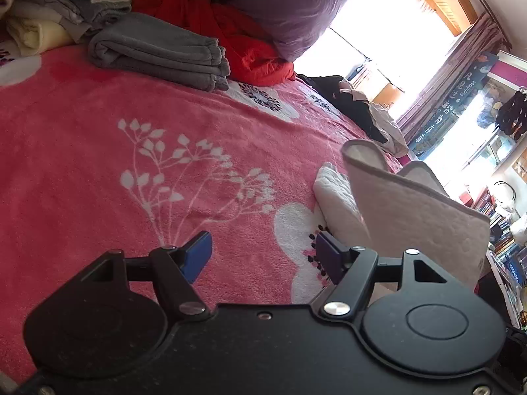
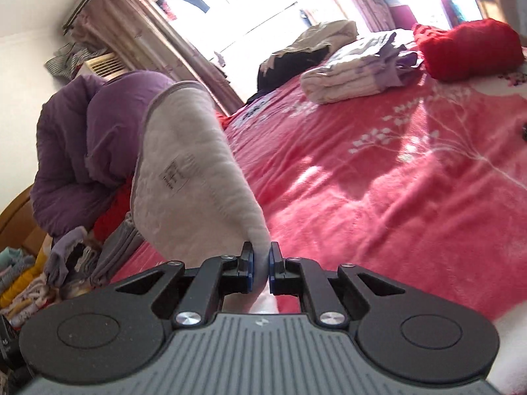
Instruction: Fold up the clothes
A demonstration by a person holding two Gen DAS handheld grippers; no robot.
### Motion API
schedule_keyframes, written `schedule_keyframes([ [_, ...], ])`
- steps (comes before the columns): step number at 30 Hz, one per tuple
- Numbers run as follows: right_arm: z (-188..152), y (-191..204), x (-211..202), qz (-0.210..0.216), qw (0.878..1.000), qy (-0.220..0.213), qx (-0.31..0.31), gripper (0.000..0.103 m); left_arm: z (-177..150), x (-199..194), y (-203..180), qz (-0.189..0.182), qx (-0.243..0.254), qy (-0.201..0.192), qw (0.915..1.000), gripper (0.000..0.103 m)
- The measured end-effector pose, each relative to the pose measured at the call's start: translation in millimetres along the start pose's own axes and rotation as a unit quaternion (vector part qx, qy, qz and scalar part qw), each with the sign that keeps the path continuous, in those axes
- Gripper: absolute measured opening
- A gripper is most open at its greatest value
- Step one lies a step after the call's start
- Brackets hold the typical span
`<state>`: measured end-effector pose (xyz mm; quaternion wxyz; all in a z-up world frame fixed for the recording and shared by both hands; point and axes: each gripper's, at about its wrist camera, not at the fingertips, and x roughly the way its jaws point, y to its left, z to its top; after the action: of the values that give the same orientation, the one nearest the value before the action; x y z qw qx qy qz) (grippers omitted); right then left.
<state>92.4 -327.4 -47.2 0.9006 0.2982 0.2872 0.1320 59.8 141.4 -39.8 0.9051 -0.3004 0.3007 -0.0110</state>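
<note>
My right gripper (image 2: 262, 265) pinches a white cloth (image 2: 184, 177) with a tiny unreadable mark, my left gripper (image 1: 263, 256) gapes empty, and a banner (image 1: 461, 98) says "HAPPY".

The blanket (image 1: 98, 171) was pink with white flowers and leafy sprigs. The lifted garment (image 2: 184, 177) was white, edged in grey. Folded trousers (image 1: 158, 52) were grey; the quilt (image 2: 85, 138) was purple.

The left gripper (image 1: 263, 256), filling the lower frame, is showing a matte black body, round pivot discs, silver screws and blue finger pads. The right gripper (image 2: 260, 268) is showing a grey ribbed housing, black linkages and blue pads.
</note>
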Motion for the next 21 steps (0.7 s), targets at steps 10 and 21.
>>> schedule_keyframes([
  [10, 9, -86, 5, -0.064, 0.987, -0.010, 0.148, 0.016, -10, 14, -11, -0.006, 0.029, 0.020, 0.9994, 0.069],
  [21, 11, -102, 15, -0.046, 0.982, -0.013, 0.181, 0.055, -10, 65, -56, -0.057, 0.043, 0.060, 0.9956, 0.069],
])
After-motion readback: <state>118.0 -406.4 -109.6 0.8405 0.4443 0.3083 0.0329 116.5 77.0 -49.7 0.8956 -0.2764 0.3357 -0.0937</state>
